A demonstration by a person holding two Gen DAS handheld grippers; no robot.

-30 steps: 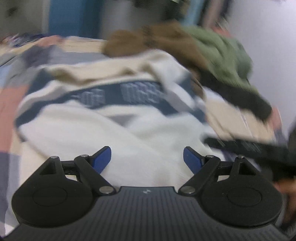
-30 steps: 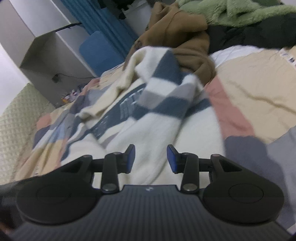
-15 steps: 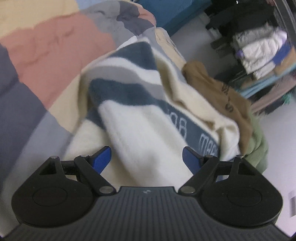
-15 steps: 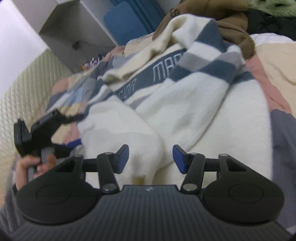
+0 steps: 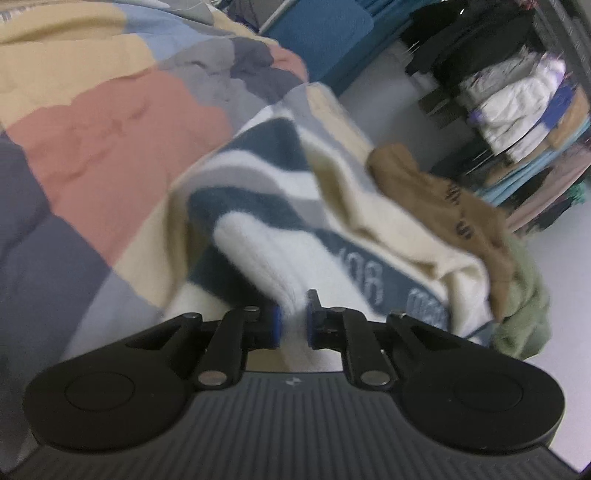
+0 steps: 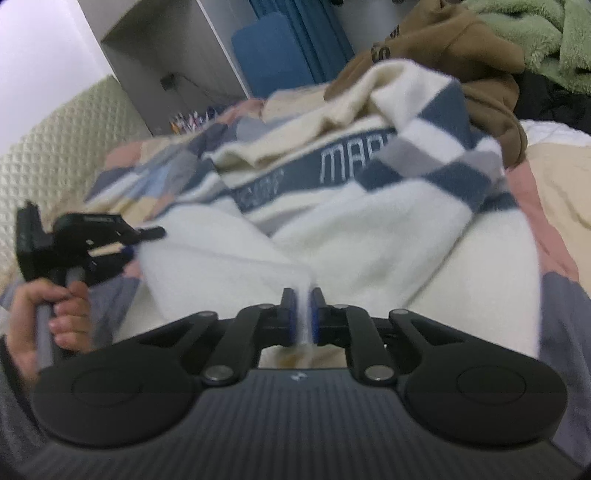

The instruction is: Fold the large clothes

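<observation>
My left gripper (image 5: pixel 293 319) and right gripper (image 6: pixel 303 319) pinch the fluffy cream, navy-striped sweater (image 6: pixel 369 229). It's rumpled; folding has barely begun.

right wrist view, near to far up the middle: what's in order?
Right gripper shut on the striped sweater → navy band with white lettering → brown hoodie; the green fleece lies off to its right.

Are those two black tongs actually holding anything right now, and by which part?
Yes. Both grip the cream fleece sweater with navy and grey stripes: the left tongs and right tongs each pinch its plain cream edge.
</observation>
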